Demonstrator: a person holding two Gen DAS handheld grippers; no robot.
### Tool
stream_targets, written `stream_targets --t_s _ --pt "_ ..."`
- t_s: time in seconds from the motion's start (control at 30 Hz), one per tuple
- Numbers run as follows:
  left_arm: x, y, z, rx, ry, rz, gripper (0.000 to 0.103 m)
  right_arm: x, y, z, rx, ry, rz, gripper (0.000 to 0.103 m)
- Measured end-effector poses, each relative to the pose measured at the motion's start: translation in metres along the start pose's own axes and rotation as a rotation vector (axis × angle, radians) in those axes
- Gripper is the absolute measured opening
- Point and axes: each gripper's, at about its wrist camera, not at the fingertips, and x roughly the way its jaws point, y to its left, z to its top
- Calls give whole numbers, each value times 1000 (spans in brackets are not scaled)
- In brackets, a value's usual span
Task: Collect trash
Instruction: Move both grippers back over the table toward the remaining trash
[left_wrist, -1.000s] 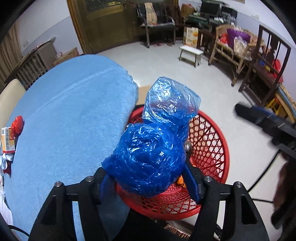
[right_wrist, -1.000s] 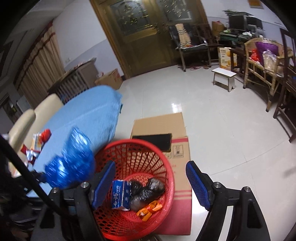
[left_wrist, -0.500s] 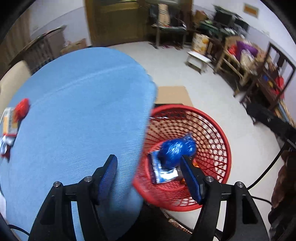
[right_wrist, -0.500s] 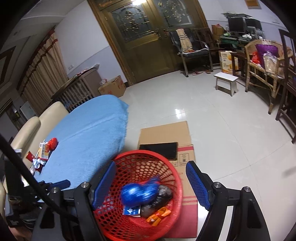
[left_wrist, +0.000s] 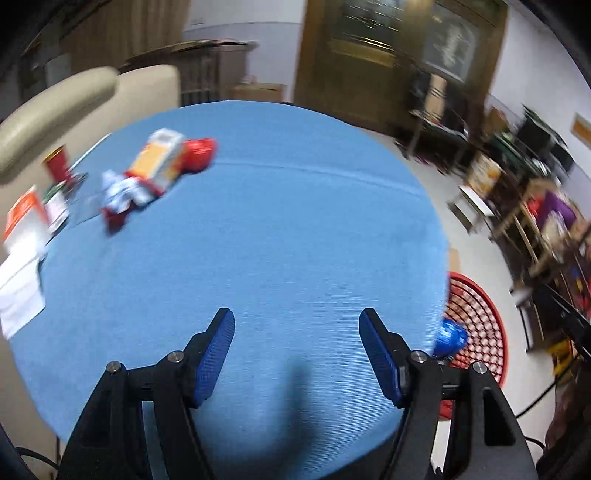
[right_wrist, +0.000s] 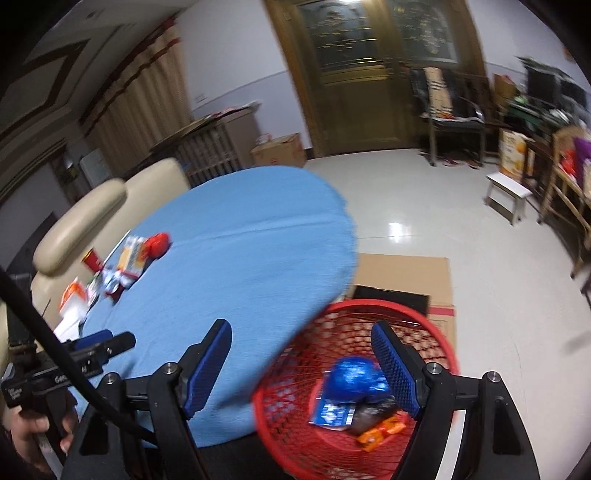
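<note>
The crumpled blue plastic bag (right_wrist: 354, 380) lies in the red mesh basket (right_wrist: 295, 435) on the floor, on top of other wrappers; it also shows in the left wrist view (left_wrist: 451, 336) inside the basket (left_wrist: 487, 325). My left gripper (left_wrist: 297, 354) is open and empty above the round blue table (left_wrist: 258, 240). My right gripper (right_wrist: 301, 363) is open and empty over the table edge and basket. More trash lies at the table's far left: a red wrapper (left_wrist: 197, 151), an orange-and-white carton (left_wrist: 159, 162) and a crumpled red-and-white packet (left_wrist: 120, 197).
White paper (left_wrist: 18, 291) and an orange box (left_wrist: 24, 210) lie at the table's left edge. A beige chair (left_wrist: 74, 99) stands behind the table. Flattened cardboard (right_wrist: 406, 273) lies on the floor behind the basket. Chairs and a stool (right_wrist: 508, 192) stand at the right.
The left gripper let go of the blue bag, which dropped into the red basket. The left gripper then swung left over the table. The right gripper turned left too.
</note>
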Motion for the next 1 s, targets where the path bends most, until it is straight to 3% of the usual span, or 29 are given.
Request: stream_targets --t_s 0.27,0.43,0.77,1.0 --pt "-3 69 -12 -146 -11 63 71 30 76 -2 -132 85 96 81" --pt "1 118 1 -238 -17 136 71 66 115 -10 -164 167 152 81" --pt "37 227 115 -373 -80 298 74 97 141 -20 -228 224 166 81" --pt "103 265 153 -410 44 351 74 110 128 -9 -184 236 160 81"
